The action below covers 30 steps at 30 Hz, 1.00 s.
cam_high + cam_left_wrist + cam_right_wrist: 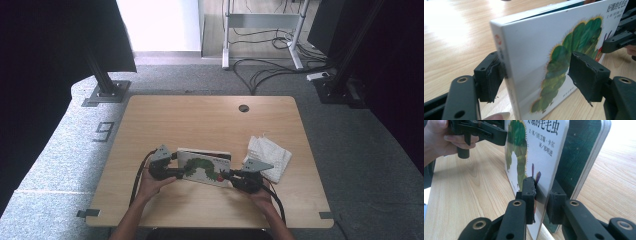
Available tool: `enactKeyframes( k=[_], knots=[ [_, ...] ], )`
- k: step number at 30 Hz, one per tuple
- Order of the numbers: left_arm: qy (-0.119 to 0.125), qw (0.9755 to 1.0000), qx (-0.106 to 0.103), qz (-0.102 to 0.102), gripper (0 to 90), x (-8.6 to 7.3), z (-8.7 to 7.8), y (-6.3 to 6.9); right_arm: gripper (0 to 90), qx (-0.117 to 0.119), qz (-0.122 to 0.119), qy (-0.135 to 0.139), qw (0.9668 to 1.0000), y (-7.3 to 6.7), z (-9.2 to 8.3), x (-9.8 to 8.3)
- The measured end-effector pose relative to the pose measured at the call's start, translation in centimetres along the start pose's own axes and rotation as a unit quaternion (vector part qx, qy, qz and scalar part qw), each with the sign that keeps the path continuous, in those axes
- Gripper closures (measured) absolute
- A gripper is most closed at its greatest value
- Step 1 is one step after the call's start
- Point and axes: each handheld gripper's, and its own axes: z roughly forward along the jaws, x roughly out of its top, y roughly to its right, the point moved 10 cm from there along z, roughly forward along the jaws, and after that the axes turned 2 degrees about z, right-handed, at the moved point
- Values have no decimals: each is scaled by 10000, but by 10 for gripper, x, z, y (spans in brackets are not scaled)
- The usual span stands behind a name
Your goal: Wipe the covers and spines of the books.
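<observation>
Grey carpet surrounds a pale wooden table (165, 120) whose far half lies bare, with a small round cable hole (243, 108) near the back edge; most of the free room is there and along the left side. At the near left, the left gripper (176, 171) reaches in from the person's left hand (150, 184) and straddles the spine end of a picture book (204, 168) with a green caterpillar on its white cover. In the left gripper view one pad (489, 75) touches the spine corner while the other (585, 75) stands in front of the cover, apart from it, so the jaws are partly spread and not clamped. The book is near the table's front edge, cover lifted away from the pages. At its right end the right gripper (226, 175) pinches the cover's outer edge, jaws almost fully closed on it. Just beyond that gripper, near the right edge, lies a crumpled white cloth (272, 150).
</observation>
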Motion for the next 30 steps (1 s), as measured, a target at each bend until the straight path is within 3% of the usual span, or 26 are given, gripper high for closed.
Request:
enactKeyframes(
  k=[9,17,20,23,24,26,28,29,30],
  knots=[
    [-22,10000,-27,74,297,-1,-3,3,753,-120,19,-33,9999,5,1,-1],
    [-78,9999,-16,99,307,-5,-4,8,688,-403,-61,-61,9991,14,-2,0],
    [-151,9999,28,49,300,-9,-2,5,588,-526,-3,-24,9986,19,-7,-1],
    [-168,9999,40,-5,310,-13,0,2,530,-490,133,26,9987,24,-10,-2],
    [-168,9998,31,-46,321,-14,2,2,541,-464,142,-9,9988,25,-9,-3],
    [-118,9997,-191,-88,352,-14,5,8,615,-583,-19,-283,9979,29,0,-10],
    [-59,9992,-394,-72,340,-11,7,16,683,-619,-95,-335,9975,29,5,-13],
    [10,9985,-513,-199,310,-9,7,18,722,-815,-145,-406,9957,31,9,-14],
    [54,9979,-588,-258,316,-7,6,19,747,-860,-85,-385,9955,32,10,-13]
  ],
)
